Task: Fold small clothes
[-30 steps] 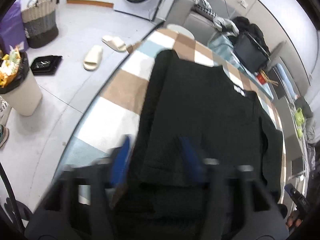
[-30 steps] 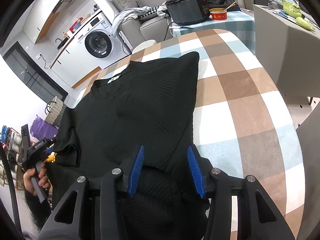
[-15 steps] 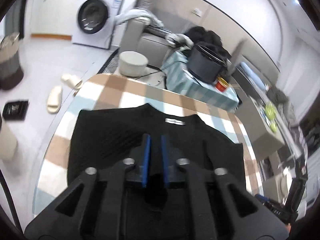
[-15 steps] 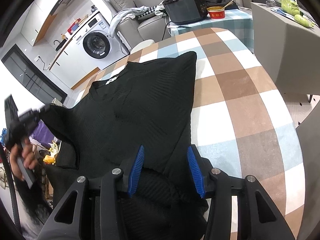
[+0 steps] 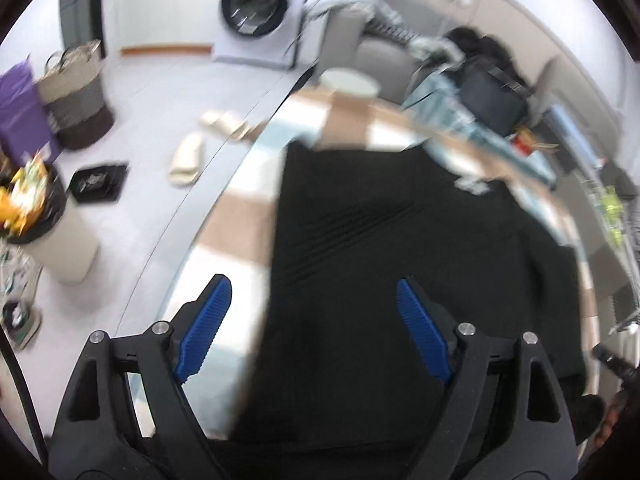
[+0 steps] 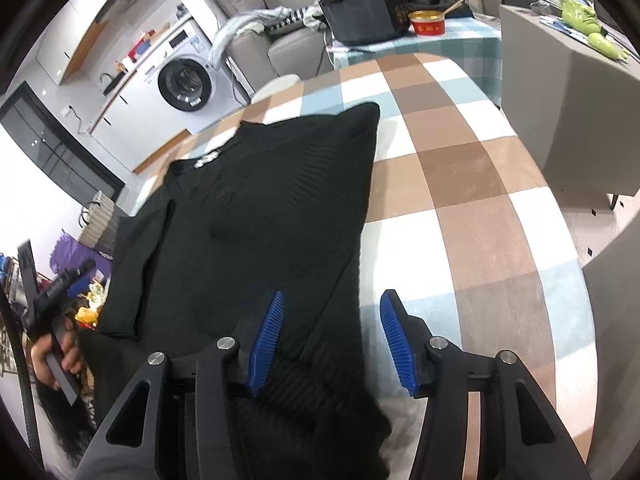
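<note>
A lived-in home, a combined laundry and living area. A white front-loading washing machine (image 6: 185,87) stands under a counter, a grey sofa (image 6: 280,46) is draped with clothes, slippers (image 5: 187,156) lie on the pale floor, and a checked cloth (image 6: 460,184) covers the worktop.

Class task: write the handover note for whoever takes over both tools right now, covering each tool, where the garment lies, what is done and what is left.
Left tool: jaws opening, nothing gripped, over the black top.
Right tool: jaws opening, pads apart over the top's near edge, not pressing it.
Top: flat on the checked tablecloth, neck label at the far end.
Done: both sides look folded inward.
Left: probably fold hem toward collar.
</note>
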A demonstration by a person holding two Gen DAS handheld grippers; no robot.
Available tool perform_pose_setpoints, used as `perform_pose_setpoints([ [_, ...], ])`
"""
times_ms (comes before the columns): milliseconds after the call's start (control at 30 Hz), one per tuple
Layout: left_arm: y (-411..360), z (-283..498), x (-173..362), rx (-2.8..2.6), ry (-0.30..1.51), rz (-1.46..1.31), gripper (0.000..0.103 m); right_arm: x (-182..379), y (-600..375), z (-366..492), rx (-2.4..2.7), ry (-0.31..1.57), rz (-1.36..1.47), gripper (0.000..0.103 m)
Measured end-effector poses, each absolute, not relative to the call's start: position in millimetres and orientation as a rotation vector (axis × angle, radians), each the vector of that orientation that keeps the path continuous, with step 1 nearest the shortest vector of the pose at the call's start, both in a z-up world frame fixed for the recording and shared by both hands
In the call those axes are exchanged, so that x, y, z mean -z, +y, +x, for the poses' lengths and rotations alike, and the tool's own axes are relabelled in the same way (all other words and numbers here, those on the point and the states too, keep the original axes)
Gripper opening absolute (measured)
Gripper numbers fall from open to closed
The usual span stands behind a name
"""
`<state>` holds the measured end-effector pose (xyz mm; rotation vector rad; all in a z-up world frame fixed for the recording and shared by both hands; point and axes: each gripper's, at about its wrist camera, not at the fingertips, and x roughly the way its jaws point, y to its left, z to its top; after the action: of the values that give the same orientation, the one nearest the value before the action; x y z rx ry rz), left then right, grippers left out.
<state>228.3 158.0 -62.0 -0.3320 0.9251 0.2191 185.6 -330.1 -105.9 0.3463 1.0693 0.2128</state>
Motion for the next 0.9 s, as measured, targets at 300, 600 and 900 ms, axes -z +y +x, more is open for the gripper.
perform_pose_setpoints([
  [300,161.3,219.3,99.7,-0.176,1.007,-0.293,0.018,128.1,-307.0,212.8,-0.259,1.134,0.255,0.039],
  [600,145.7,236.7,102.7,-0.133,1.001,-0.278,0.009,129.0,-295.8,218.0,-0.249,1.094,0.147,0.01],
  [900,113.8,277.0,102.8,-0.112,0.997,-0.275,0.009,126.3,-321.8,234.7,-0.155,1.087,0.178,0.01],
])
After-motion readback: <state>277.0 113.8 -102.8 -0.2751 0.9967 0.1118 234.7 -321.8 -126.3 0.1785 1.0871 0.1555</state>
